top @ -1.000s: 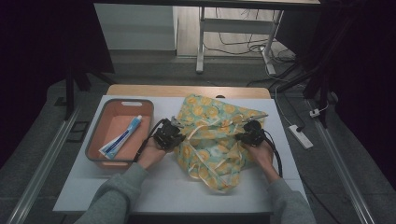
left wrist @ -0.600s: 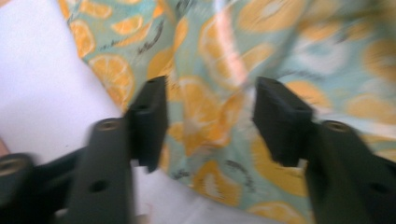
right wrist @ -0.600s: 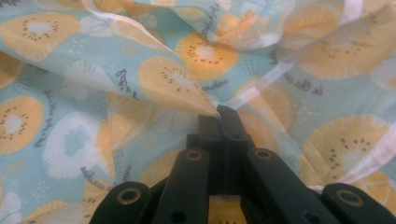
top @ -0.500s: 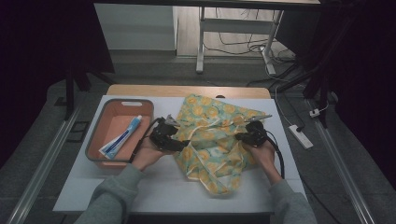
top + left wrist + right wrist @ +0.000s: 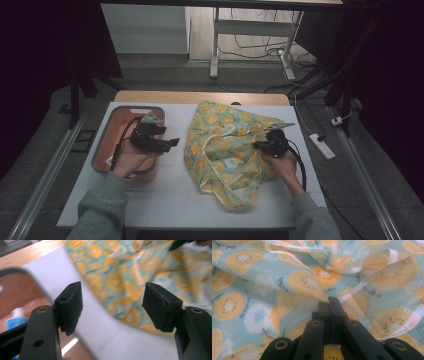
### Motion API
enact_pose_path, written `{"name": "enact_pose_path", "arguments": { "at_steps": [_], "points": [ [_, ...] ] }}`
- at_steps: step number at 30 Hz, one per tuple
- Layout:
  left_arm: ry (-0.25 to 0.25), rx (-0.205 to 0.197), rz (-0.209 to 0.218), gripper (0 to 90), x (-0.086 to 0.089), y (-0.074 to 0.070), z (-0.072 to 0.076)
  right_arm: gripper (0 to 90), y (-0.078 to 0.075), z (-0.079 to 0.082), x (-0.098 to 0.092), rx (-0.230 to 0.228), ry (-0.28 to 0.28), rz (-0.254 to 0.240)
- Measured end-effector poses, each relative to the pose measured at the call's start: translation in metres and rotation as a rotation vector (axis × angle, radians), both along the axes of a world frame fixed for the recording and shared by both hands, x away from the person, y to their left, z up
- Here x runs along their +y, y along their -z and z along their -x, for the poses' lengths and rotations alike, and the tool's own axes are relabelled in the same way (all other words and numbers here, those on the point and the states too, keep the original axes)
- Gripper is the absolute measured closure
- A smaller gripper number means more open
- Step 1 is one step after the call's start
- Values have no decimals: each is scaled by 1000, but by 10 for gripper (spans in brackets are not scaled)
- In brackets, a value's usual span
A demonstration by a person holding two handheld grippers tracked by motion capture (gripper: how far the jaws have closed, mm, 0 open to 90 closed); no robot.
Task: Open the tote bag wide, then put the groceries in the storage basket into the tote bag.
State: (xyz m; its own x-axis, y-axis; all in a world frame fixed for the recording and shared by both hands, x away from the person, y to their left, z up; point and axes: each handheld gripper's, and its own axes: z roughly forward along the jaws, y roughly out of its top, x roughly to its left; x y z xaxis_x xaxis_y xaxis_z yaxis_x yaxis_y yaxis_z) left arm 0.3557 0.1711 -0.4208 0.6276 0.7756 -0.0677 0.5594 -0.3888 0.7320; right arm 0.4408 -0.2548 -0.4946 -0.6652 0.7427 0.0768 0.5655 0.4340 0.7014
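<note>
On my right gripper feed the fruit-print cloth (image 5: 274, 285) carries small dark script lettering between the orange slices — it runs in curved lines, and I can only make out fragments, such as what looks like "sunshine" beside one slice and "do the" something further right. The rest of the script is too small and tilted for me to read. From the high view the print (image 5: 225, 150) shows no legible lettering — just pattern.
</note>
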Motion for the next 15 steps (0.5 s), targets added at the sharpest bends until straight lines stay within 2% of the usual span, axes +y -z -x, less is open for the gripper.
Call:
{"name": "enact_pose_path", "arguments": {
  "at_steps": [11, 15],
  "points": [
    [-109, 23, -41, 316, 40, 7, -14, 889, -1, 1, 1, -7, -10, -1],
    [-146, 45, -86, 308, 51, 12, -19, 890, -1, 1, 1, -6, -11, 1]
  ]
}}
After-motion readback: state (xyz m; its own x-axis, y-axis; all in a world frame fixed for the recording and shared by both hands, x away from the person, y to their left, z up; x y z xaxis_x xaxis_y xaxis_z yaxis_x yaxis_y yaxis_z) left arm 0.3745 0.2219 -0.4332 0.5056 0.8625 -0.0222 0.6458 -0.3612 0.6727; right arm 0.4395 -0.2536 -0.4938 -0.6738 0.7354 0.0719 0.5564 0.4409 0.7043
